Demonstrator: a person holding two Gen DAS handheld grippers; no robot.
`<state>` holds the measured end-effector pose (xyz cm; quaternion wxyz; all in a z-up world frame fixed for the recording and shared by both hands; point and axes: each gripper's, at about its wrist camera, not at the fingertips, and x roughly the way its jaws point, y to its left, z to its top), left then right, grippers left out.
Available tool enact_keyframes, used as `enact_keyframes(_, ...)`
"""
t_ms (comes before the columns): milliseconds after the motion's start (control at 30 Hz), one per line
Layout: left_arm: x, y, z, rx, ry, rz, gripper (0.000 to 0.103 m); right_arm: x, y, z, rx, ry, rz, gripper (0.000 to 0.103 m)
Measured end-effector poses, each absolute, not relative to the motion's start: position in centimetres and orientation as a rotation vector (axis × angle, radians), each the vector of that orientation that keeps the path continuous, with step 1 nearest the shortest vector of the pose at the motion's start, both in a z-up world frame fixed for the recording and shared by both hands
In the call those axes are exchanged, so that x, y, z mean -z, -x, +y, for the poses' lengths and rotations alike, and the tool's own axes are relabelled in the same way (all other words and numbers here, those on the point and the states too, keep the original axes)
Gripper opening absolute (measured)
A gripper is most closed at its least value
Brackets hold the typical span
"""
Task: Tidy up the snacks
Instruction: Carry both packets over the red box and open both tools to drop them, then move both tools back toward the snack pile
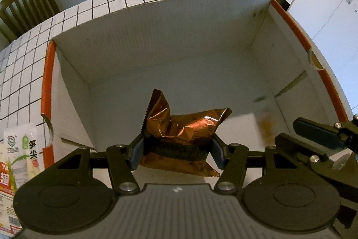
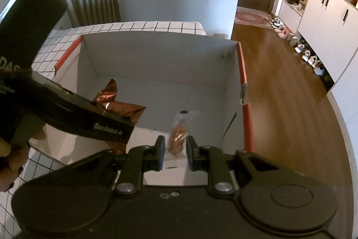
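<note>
over the white cardboard box [image 1: 156, 41], the left gripper [image 1: 176, 149] clenched a copper snack packet [image 1: 185, 127]; the right gripper [image 2: 175, 155], released, hung above a clear-wrapped snack [image 2: 180, 129].

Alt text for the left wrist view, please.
The left hand-held gripper clamps a crumpled brown snack packet over an open white cardboard box on a grid-patterned tablecloth.

You have a table covered with a white cloth with black grid lines [image 1: 26, 53]. On it sits a big open white cardboard box with orange-red edges [image 1: 156, 37]. Just beside the box's near left corner lies a white and green snack packet with printed writing [image 1: 20, 153].
</note>
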<state>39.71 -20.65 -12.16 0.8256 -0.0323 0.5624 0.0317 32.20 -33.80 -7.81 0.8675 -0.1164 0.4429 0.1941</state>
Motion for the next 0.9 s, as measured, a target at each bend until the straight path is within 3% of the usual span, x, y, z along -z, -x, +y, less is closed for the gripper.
enact_keyframes(167, 12.1, -39.8, -20.6, -0.055, 0.067, 1.190, 0.063, 7.6, -32.3, -34.2, -0.404, 0.242, 0.927, 0.024)
enact_keyframes(267, 11.9, -39.6, -20.6, -0.052, 0.074, 1.179, 0.074, 7.4, -32.2, -34.5, -0.406, 0.236, 0.926, 0.027)
enact_keyframes(633, 8.4, -36.2, -19.3, -0.048, 0.102, 1.085, 0.074, 5.7, -30.9, -35.2, -0.401, 0.202, 0.888, 0.054)
enact_keyframes(900, 5.2, -33.1, -18.5, -0.041, 0.130, 1.003, 0.074, 3.3, -29.0, -34.9, -0.424, 0.186, 0.837, 0.064)
